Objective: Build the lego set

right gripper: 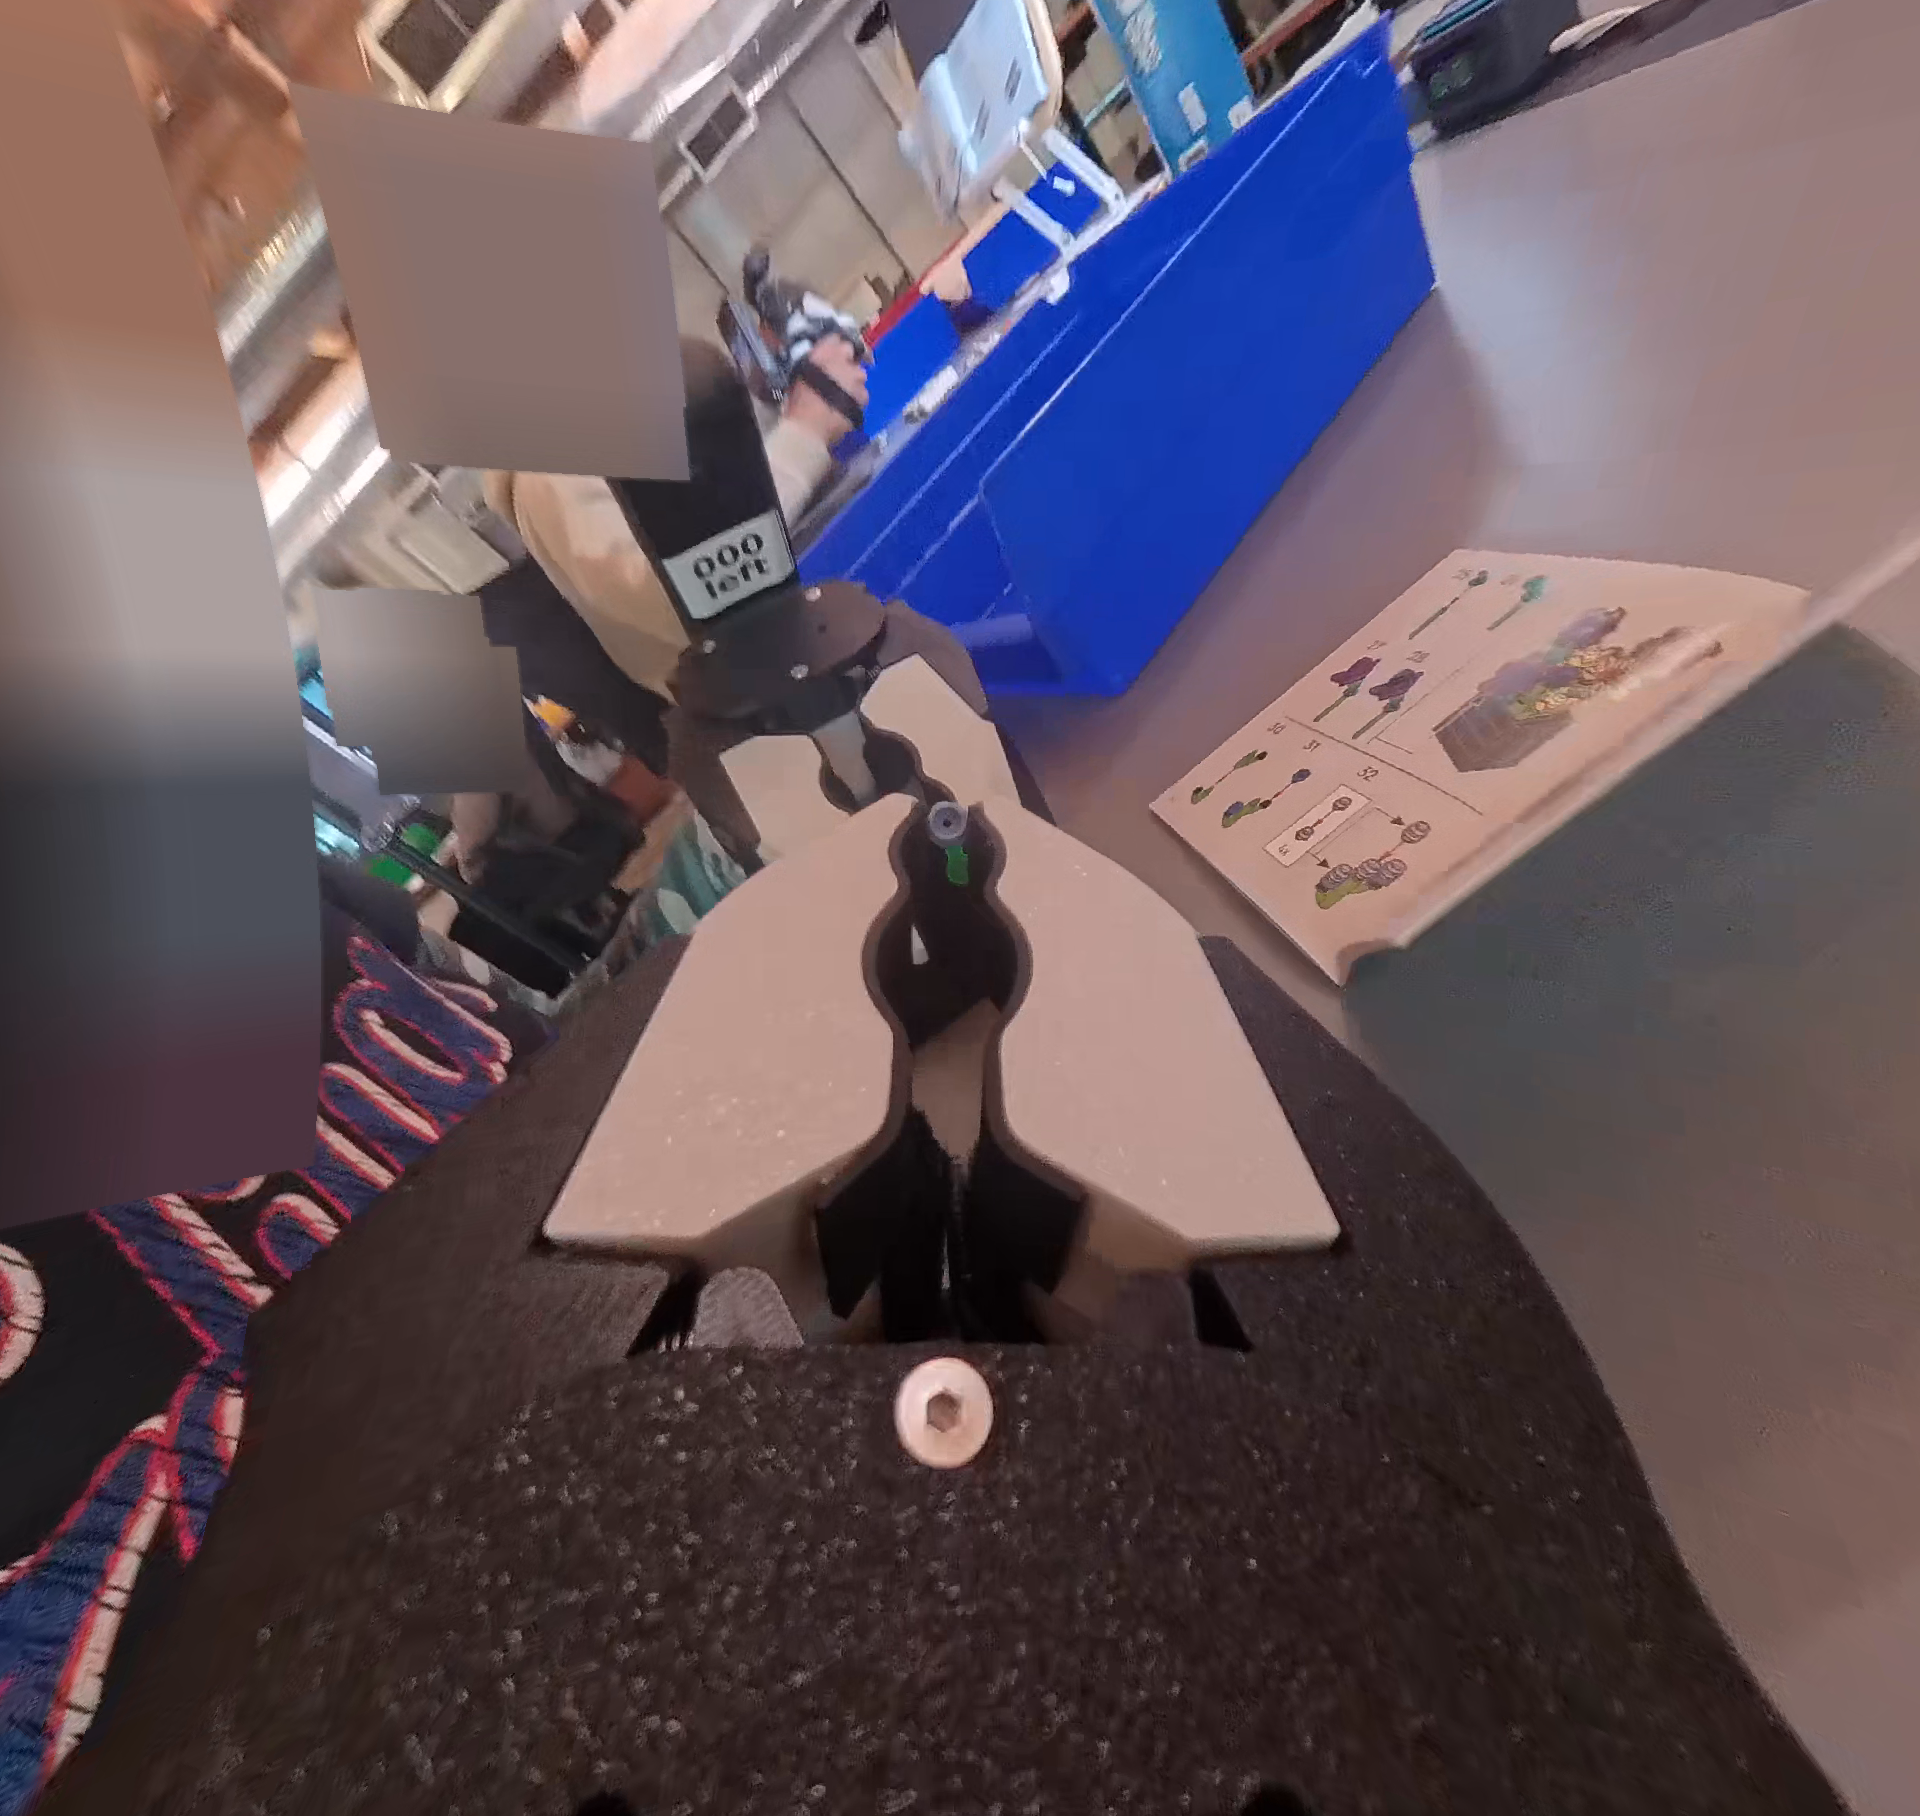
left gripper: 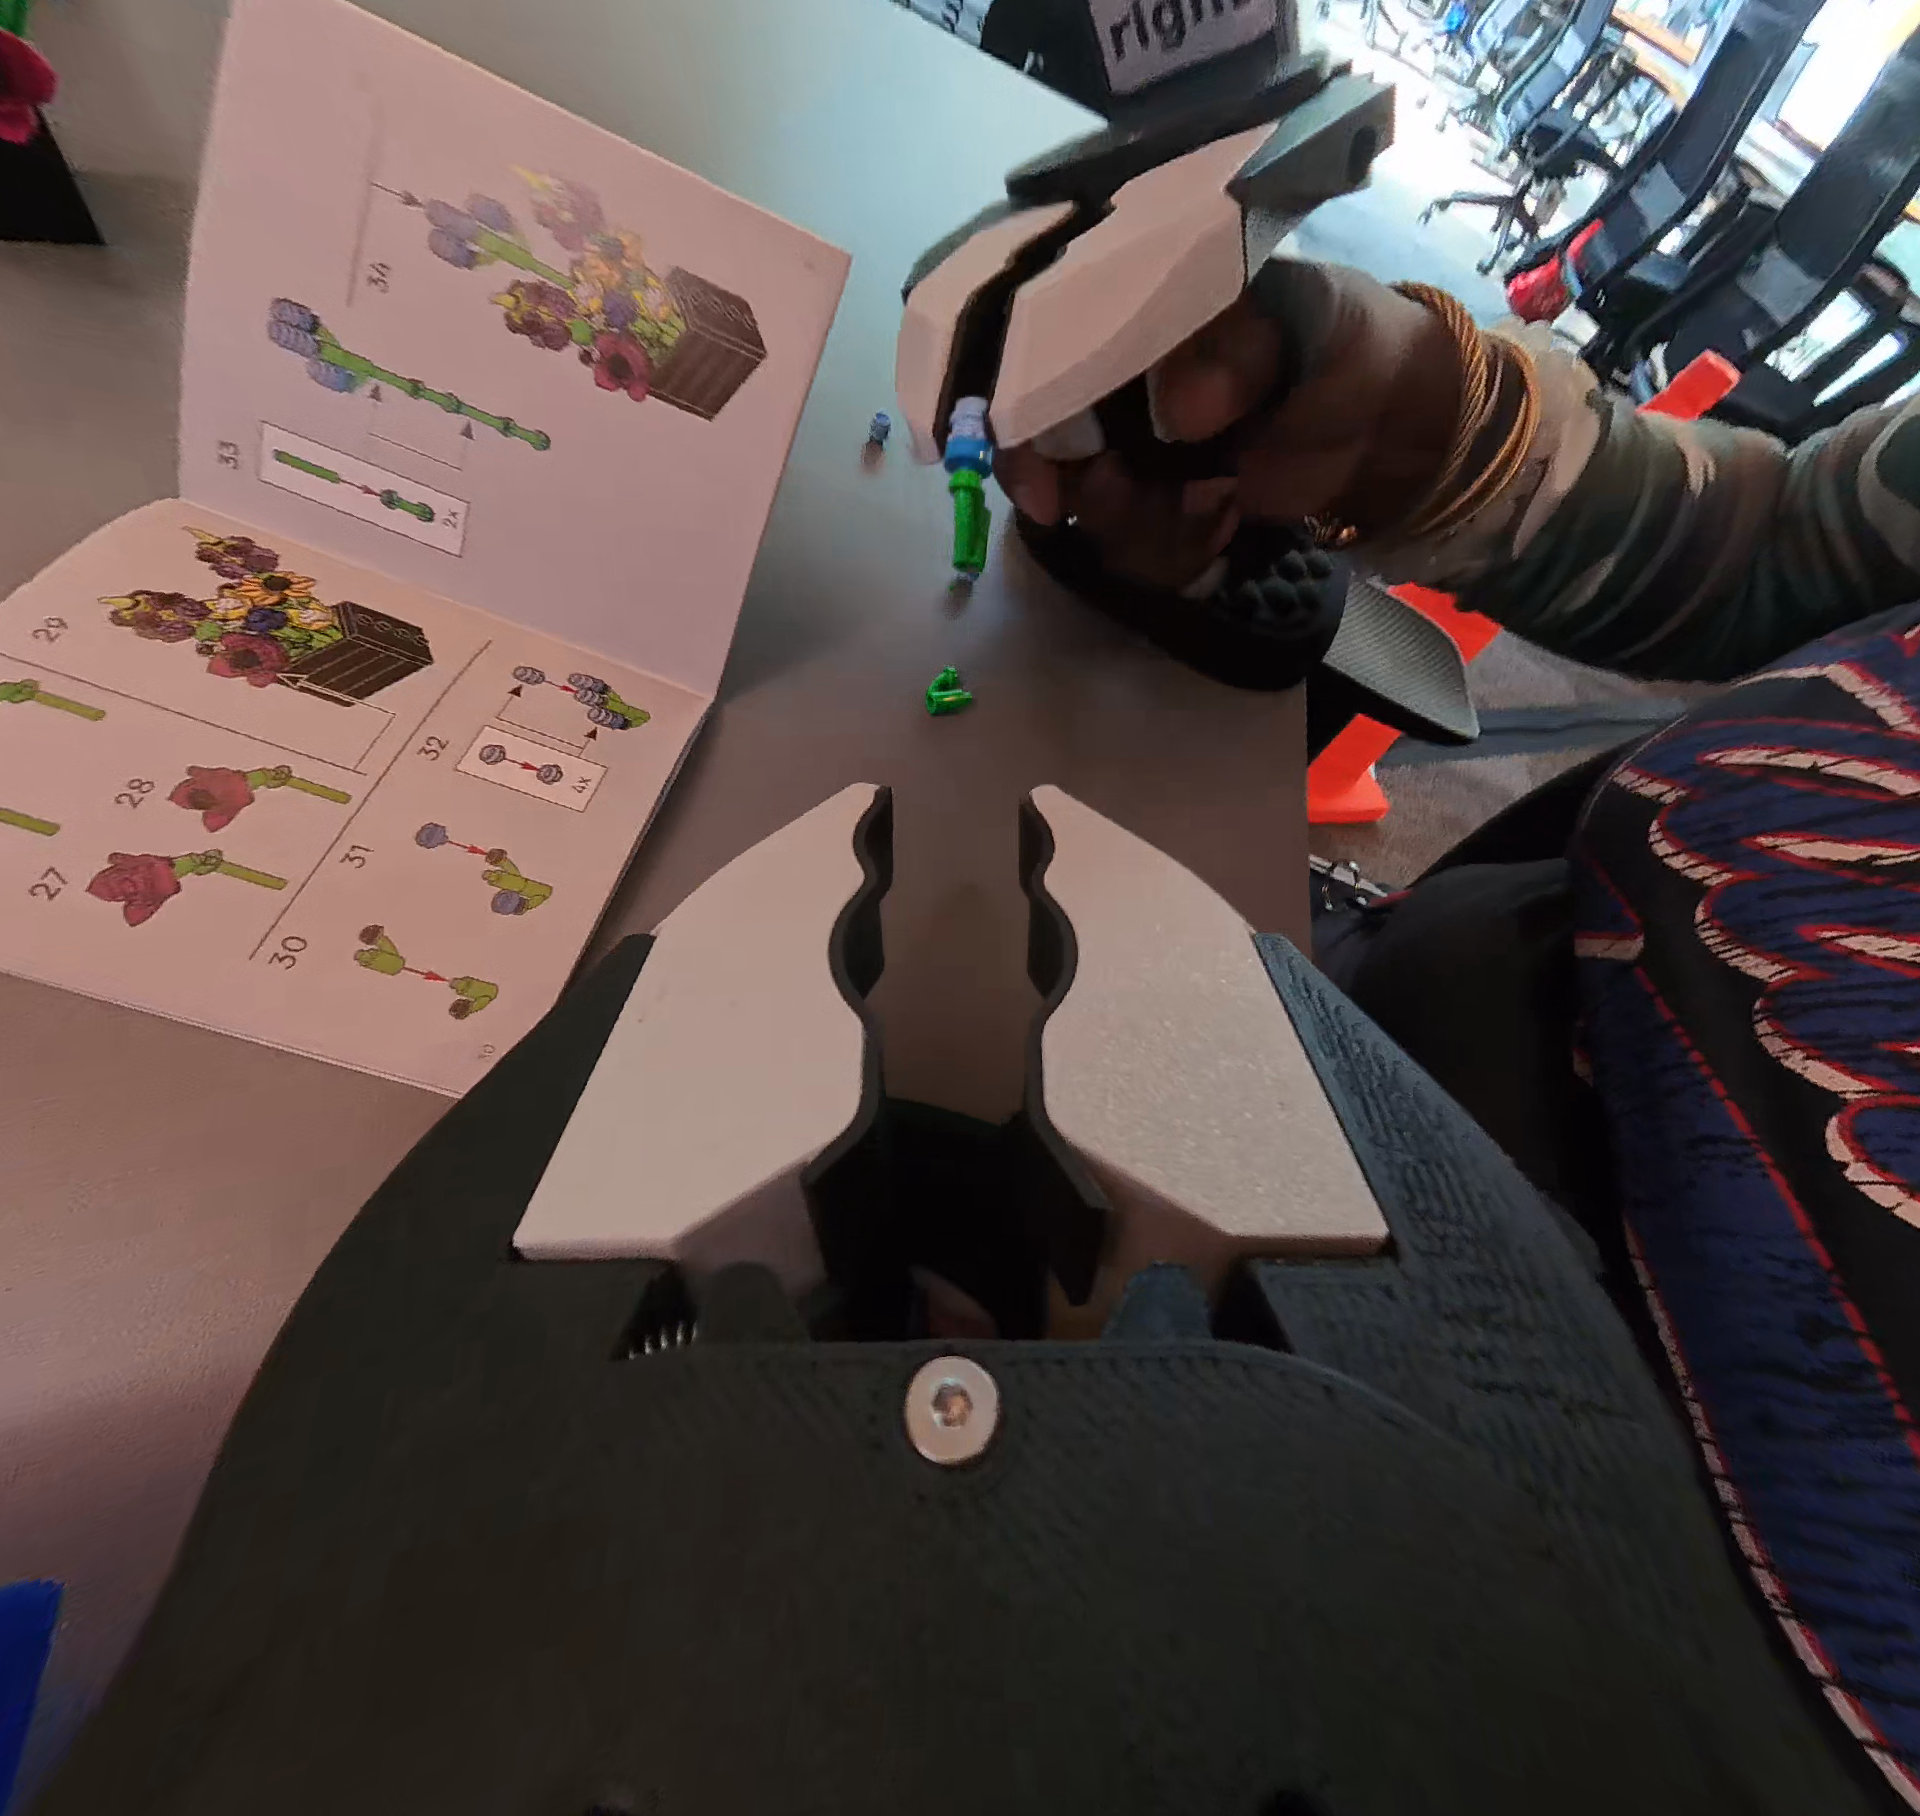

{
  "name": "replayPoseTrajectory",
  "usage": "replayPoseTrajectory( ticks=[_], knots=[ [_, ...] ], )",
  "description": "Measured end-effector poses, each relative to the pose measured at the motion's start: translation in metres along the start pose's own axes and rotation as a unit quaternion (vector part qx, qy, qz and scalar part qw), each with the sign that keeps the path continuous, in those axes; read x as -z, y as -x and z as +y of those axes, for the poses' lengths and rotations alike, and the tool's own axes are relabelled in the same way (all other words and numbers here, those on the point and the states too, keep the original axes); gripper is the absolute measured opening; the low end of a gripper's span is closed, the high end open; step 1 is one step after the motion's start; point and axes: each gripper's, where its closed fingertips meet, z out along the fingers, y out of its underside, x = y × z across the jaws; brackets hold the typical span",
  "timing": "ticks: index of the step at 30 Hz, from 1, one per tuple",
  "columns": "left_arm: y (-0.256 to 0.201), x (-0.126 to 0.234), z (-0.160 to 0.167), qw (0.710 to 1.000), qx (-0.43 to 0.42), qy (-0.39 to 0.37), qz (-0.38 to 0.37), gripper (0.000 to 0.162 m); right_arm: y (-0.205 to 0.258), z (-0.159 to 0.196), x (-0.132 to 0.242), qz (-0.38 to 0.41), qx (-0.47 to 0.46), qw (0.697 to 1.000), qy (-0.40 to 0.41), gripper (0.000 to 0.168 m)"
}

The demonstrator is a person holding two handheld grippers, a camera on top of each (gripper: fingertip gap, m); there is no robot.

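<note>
right gripper: fingers pinched nearly together on a little flower stem, blue and pale bits on top, green rod hanging down toward the bench. In its own wrist view the tips are closed round the blue stud and a sliver of green, so yeah, it's got it.
stem position: held tilted just above the bench, lower end close to the surface; can't tell if it's touching.
left gripper: fingers apart with a clear gap, nothing between them, just bare bench showing through. It hovers low over the bench, pointed at the other gripper.
loose green piece: small bent bit lying on the bench between the two grippers, nearer the stem than the left fingers.
loose blue stud: tiny one sitting on the bench just left of the right fingers.
booklet: open and folded up at the spine, left of both grippers, pages full of flower and box drawings.
built flowers: red and blue ones at the far left corner, mostly cut off.
blue bins: big stack at the far end of the bench in the right wrist view.
hand: wrapped round the right gripper's handle, bracelets on the wrist.
</note>
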Motion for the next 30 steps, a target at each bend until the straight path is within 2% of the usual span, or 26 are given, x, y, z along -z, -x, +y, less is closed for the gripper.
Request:
replayPoseTrajectory(
  ticks=[5,12,17,23,30],
  knots=[
    [0.002,0.006,-0.008,0.999,0.024,-0.033,0.008,0.021,0.001,0.002,0.002,-0.009,-0.011,1.000,0.006,0.007],
    [-0.002,0.008,-0.011,0.998,0.022,-0.045,0.025,0.015,0.006,0.026,-0.014,-0.008,0.055,0.992,0.117,0.007],
    [-0.009,0.007,-0.009,0.999,-0.010,-0.037,0.031,0.013,0.014,0.031,-0.021,-0.017,0.089,0.983,0.160,0.007],
    [-0.016,0.004,-0.005,0.998,-0.055,-0.023,0.025,0.006,0.019,0.034,-0.025,-0.026,0.092,0.982,0.163,0.007],
    [-0.018,0.006,-0.007,0.998,-0.041,-0.035,0.045,0.008,0.022,0.031,-0.027,-0.043,0.087,0.984,0.153,0.007]
  ],
)
